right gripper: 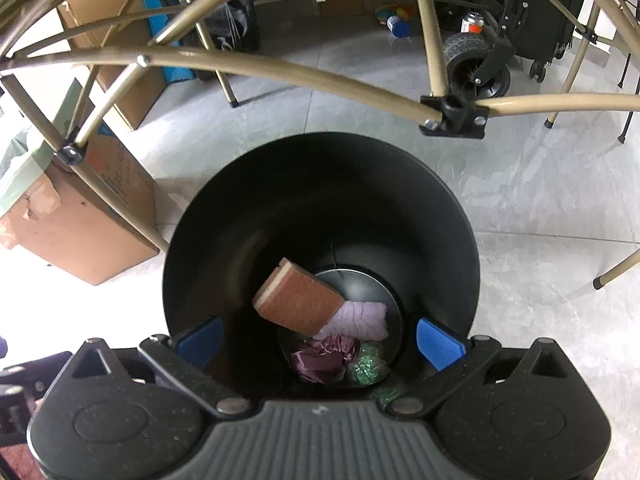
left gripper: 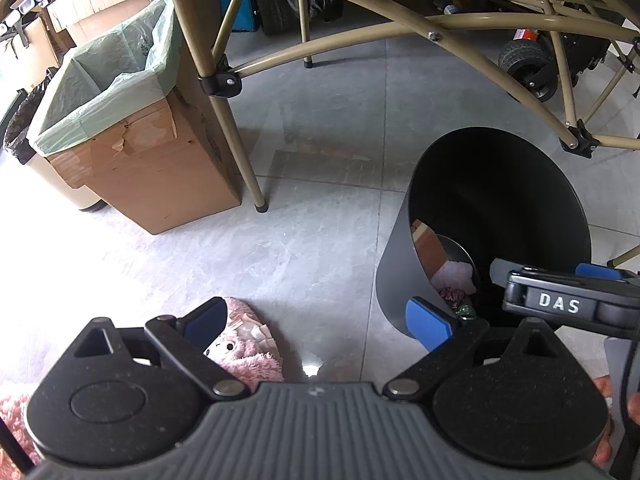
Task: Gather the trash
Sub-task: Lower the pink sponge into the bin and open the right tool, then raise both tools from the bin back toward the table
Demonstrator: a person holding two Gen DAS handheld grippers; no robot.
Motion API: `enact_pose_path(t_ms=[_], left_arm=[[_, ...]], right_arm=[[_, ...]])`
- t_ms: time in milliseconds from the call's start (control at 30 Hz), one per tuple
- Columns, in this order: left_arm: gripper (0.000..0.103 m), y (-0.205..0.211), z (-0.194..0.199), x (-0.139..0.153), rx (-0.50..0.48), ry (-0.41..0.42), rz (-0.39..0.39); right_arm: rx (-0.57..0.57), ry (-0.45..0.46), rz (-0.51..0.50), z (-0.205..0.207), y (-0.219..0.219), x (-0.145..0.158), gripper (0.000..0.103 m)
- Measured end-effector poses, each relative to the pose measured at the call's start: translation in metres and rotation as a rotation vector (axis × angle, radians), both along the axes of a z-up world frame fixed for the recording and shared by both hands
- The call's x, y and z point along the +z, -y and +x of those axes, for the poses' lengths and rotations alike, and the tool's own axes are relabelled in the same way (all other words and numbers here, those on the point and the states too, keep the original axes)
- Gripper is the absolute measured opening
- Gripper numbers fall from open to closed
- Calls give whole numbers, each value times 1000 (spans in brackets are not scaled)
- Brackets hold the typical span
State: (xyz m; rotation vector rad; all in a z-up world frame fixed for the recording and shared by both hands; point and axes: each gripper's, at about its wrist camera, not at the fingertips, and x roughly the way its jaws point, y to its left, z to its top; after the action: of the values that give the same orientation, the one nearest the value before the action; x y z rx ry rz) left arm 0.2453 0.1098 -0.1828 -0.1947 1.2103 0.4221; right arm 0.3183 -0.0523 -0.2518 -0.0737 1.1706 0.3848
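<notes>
Currently right gripper (right gripper: 320, 342) is spread wide, nothing between the blue pads (right gripper: 438, 342), hanging over the mouth of the black bin (right gripper: 320, 184). Bin contents from the right wrist view: brown scouring sponge (right gripper: 298, 300) with a pale foam layer, tilted against the inner wall; a lilac cloth wad (right gripper: 360, 320) just beside and partly under it; a maroon crumpled piece (right gripper: 320, 360) and a green glittery scrap (right gripper: 368, 366) at the bottom, touching each other. Near part of the bin floor is hidden behind the gripper body. Left gripper (left gripper: 320, 320) is also spread, empty, pointing down at the tiled floor (left gripper: 280, 248) just left of the bin. Under its left finger lies a pink fluffy item (left gripper: 248, 344) on the floor, partly covered by the finger and gripper body, so its shape is hard to make out. More pink fluff (left gripper: 12, 416) is cut off at the lower left edge. Further out: cardboard box (left gripper: 152, 172) lined with a pale green bag (left gripper: 104, 80), contents not visible from this angle. A dark-lined bin (left gripper: 20, 128) behind it is cropped at the frame edge. Tan folding table legs (left gripper: 236, 136) stand between box and black bin. Right gripper's side shows at the left view's right edge, with fingertips of a hand (left gripper: 616, 404) barely in frame.
</notes>
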Motion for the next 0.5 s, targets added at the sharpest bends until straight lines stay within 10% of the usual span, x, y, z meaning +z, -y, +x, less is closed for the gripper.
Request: enact_pose_path(t_ms=[500], left_arm=[[98, 22, 1, 17, -56, 76, -16]], right_arm=[[-24, 125, 85, -18, 44, 61, 103]])
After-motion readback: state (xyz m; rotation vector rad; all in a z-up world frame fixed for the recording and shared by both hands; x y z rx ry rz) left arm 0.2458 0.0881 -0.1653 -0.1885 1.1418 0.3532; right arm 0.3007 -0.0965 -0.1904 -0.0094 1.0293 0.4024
